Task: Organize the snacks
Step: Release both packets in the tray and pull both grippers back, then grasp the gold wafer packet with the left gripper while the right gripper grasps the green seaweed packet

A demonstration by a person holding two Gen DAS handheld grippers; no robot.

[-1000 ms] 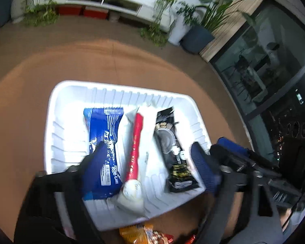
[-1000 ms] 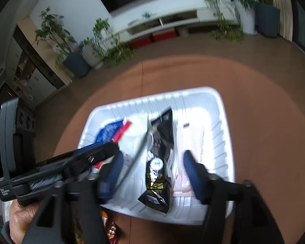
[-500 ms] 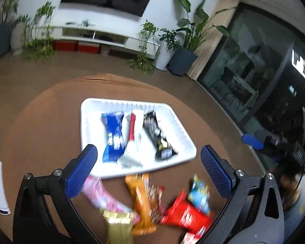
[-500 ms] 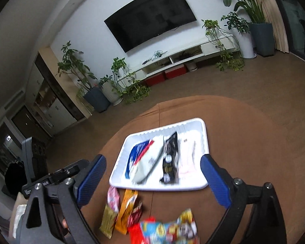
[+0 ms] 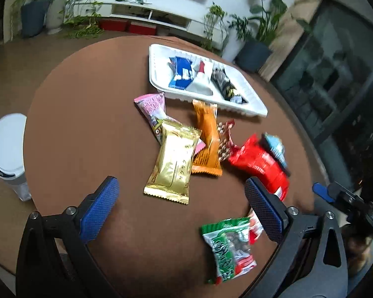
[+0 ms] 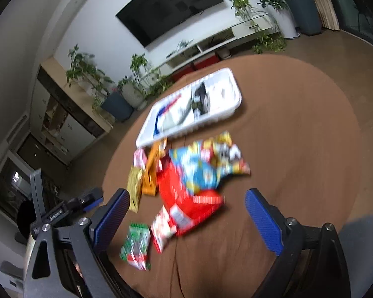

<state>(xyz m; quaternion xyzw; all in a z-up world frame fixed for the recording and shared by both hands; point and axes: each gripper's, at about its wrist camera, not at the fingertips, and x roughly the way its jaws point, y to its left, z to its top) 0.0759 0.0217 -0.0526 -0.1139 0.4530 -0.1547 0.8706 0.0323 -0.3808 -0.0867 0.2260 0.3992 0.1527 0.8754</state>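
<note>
Snacks: loose packets lie in a heap on the round brown table (image 5: 87, 104), none in either grip.
Left gripper (image 5: 181, 207): jaws wide apart and empty, having just been opening, hovering above the near end of the heap.
Right gripper (image 6: 186, 213): also spread wide with nothing between the pads, jaws just opened too, over the red bag.
Nearest: green packet (image 5: 227, 245), closest to both grippers, a small red-and-white packet at its side.
Next out: gold packet (image 5: 174, 162) lying over the pink packet (image 5: 151, 104), orange packet (image 5: 207, 136) beside it, red bag (image 5: 259, 165) under a blue patterned bag (image 6: 199, 171).
Far: white tray (image 5: 155, 74) just beyond the heap, holding a blue bar (image 5: 181, 72), a white-and-red packet, a black packet, and something pale at its far side.
Progress: a few in, at least seven out. Roughly a third done, I'd judge.
Next: a fresh pick from the heap looks due.
</note>
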